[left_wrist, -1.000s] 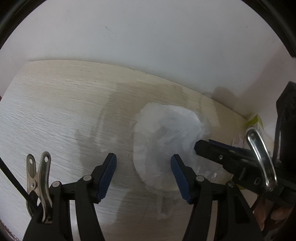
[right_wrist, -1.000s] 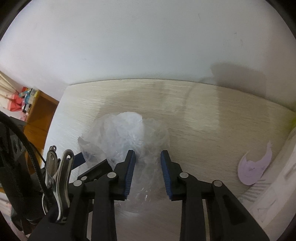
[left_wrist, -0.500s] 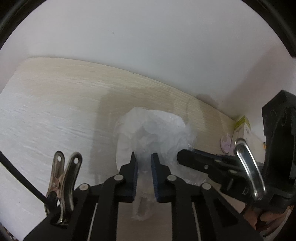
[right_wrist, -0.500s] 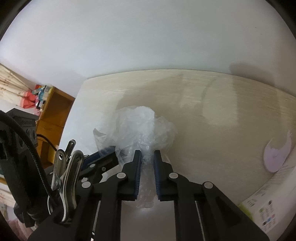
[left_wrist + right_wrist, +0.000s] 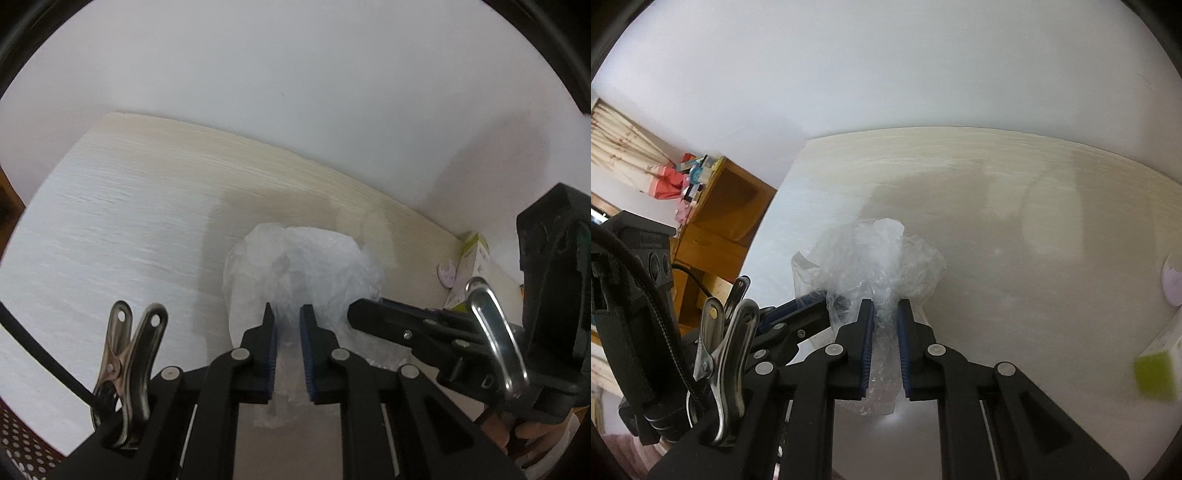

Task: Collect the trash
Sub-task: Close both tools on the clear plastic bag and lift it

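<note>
1. Both pairs of blue-padded fingers are pinched tight: my left gripper (image 5: 287,317) and my right gripper (image 5: 885,312) each clamp a fold of the crumpled clear plastic bag (image 5: 299,266).
2. Film bunches between the pads and hangs out below them in both wrist views.
3. Seen from the left wrist, my right gripper's black fingers (image 5: 391,321) bite the bag's right side.
4. Under the bag lies the pale wood-grain tabletop (image 5: 122,221), against a white wall (image 5: 295,92).
5. Farther right, by the wall, sit a lilac paper scrap (image 5: 447,275) and a yellow-green carton (image 5: 471,258).
6. Off the table's left edge stands an orange wooden shelf (image 5: 720,218).
</note>
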Demonstrator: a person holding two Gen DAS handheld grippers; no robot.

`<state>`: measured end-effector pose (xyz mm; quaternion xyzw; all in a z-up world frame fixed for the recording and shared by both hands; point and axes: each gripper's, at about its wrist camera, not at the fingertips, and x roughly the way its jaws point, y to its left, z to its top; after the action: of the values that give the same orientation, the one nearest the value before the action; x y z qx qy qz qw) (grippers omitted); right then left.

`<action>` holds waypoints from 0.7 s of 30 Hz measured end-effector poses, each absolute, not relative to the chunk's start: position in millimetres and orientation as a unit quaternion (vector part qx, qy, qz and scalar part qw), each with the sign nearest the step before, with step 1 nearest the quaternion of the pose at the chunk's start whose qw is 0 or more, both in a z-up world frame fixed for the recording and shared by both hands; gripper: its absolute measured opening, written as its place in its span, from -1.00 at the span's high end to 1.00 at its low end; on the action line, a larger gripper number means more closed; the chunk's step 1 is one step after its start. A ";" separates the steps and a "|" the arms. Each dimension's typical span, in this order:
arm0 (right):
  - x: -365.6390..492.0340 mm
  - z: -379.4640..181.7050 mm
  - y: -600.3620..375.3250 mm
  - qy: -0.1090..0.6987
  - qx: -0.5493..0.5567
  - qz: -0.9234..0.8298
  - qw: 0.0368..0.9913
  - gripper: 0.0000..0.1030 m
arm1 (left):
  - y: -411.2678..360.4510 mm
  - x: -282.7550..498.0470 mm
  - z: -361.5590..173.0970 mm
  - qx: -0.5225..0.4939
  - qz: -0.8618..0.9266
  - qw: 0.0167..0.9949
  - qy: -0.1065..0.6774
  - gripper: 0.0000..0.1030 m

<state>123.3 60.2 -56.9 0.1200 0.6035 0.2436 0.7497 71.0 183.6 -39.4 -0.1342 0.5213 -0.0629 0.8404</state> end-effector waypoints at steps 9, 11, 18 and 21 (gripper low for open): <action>97.4 -34.4 107.3 0.586 0.119 0.251 0.761 0.74 | 222.3 42.2 -21.5 -0.127 -0.065 0.850 0.507 0.77; 91.6 -29.3 119.4 0.581 0.119 0.251 0.764 0.74 | 222.8 38.3 -20.0 -0.125 -0.066 0.853 0.502 0.77; 77.8 -20.5 158.8 0.569 0.118 0.248 0.775 0.74 | 246.1 30.3 -16.2 -0.111 -0.069 0.859 0.496 0.77; 70.2 -25.2 162.9 0.567 0.120 0.247 0.777 0.74 | 257.5 25.1 -22.4 -0.103 -0.062 0.858 0.499 0.77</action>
<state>70.2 162.9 -25.2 0.1196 0.5672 0.2471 0.7765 25.1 257.5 -22.4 -0.1029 0.4986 -0.0622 0.8585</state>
